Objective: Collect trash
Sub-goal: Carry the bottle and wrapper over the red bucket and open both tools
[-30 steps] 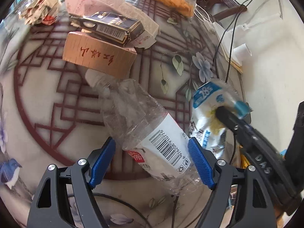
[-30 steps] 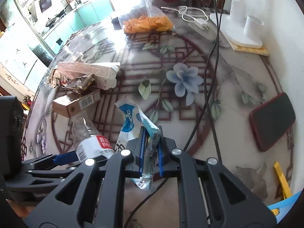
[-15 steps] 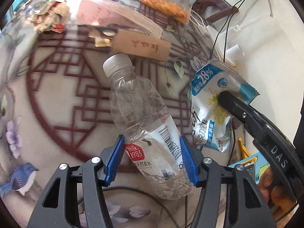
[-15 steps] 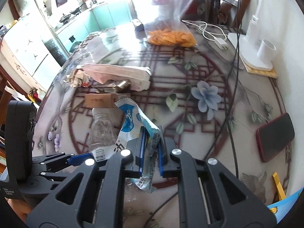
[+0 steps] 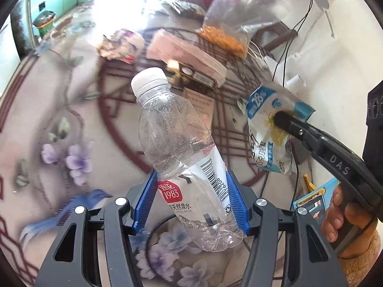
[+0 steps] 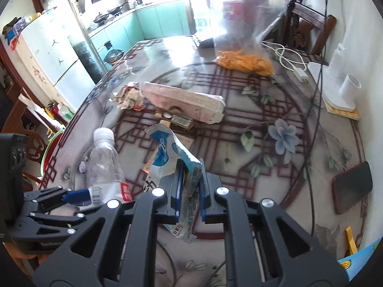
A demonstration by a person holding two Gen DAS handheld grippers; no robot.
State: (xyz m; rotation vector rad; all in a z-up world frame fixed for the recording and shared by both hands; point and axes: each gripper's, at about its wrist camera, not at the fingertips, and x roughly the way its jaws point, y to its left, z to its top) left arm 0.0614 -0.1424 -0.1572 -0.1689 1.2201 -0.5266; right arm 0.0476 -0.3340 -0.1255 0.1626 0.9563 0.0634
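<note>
A crushed clear plastic bottle (image 5: 177,143) with a white cap and a red-and-white label is held off the table, cap pointing away. My left gripper (image 5: 191,179) is shut on its labelled lower half, the blue pads pressing both sides. A blue-and-white snack wrapper (image 5: 265,124) hangs to the right, pinched by my right gripper (image 5: 282,119). In the right wrist view the right gripper (image 6: 190,174) is shut on the wrapper (image 6: 165,153), which sticks out above and below the pads. The bottle (image 6: 105,165) and the left gripper (image 6: 76,195) show at the lower left.
On the patterned table (image 6: 275,167) lie a long pink box (image 6: 184,100), crumpled paper (image 6: 126,95), small cartons (image 6: 177,119) and a clear bag of orange snacks (image 6: 244,61). A red phone (image 6: 352,187), a white lamp base (image 6: 340,88) and cables sit at the right.
The left gripper closed on the lying bottle and lifted it off the table. Both grippers rose, so the table litter looks farther away. The right gripper kept its grip on the wrapper.
</note>
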